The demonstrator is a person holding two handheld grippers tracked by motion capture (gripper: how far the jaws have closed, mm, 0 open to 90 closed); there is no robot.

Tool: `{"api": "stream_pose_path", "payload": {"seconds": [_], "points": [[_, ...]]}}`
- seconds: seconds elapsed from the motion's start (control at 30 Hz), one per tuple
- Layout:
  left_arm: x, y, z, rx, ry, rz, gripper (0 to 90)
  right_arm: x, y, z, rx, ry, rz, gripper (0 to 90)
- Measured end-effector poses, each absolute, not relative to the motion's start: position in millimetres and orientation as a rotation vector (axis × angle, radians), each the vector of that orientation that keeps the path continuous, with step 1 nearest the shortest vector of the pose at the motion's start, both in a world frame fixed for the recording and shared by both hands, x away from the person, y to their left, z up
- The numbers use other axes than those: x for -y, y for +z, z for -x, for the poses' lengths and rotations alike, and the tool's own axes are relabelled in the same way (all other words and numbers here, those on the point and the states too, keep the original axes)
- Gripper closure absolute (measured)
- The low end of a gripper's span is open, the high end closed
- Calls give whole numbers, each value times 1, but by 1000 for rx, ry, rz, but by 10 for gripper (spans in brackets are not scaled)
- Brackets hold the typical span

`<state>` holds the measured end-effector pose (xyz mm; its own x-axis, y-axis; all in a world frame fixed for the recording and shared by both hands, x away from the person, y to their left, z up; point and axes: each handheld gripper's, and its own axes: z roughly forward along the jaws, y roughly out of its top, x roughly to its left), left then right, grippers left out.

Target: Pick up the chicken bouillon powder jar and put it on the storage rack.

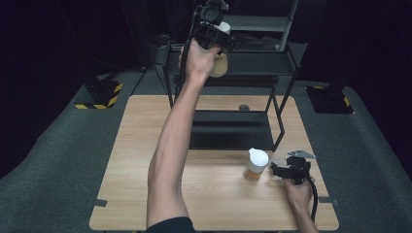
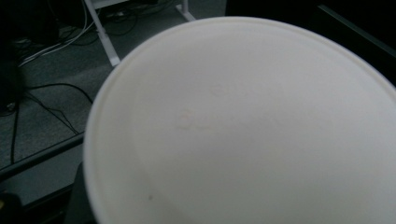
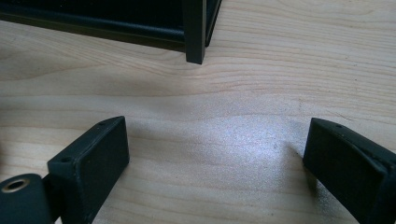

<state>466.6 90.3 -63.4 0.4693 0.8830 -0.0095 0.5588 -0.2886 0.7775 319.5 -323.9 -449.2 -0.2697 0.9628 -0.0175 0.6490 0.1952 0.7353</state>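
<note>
Left gripper (image 1: 214,29): It is up high, at the top middle of the high view. The person's left arm reaches far up to it. A cup sits in it. I cannot see the jaws, so I cannot tell how wide they are or if they press on the cup.

Raised cup (image 1: 220,60): It has a white lid and something tan inside. It is over the top shelf of the rack. In the left gripper view its white lid (image 2: 247,126) is very close and a bit blurry.

Right gripper (image 1: 279,170): It is low on the right of the high view, held in the person's right hand (image 1: 299,191). In the right gripper view its two black jaws are spread wide apart. They hold nothing. Bare wood is between them.

Second cup (image 1: 255,165): It stands upright on the table, just left of the right gripper. It has a white lid and tan stuff inside. The gripper is near it, but I cannot tell if they touch.

Rack (image 1: 228,126): It is a black metal rack with shelves. It stands at the far middle of the table. One leg (image 3: 194,32) is at the top of the right gripper view.

Table (image 1: 126,184): It is light wood. It stands on a dark grey floor (image 1: 48,174).
</note>
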Motion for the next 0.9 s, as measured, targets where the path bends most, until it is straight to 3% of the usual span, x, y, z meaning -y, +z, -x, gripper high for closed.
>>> {"api": "stream_pose_path", "payload": {"seconds": [0.4,0.9], "points": [[-85,-78,-484,-1280,615,-1913,356,324,-449,-320,-1996,858,-1496,62],[-89,-82,-483,-1230,627,-1940,350,324,-449,-319,-1994,857,-1496,62]]}}
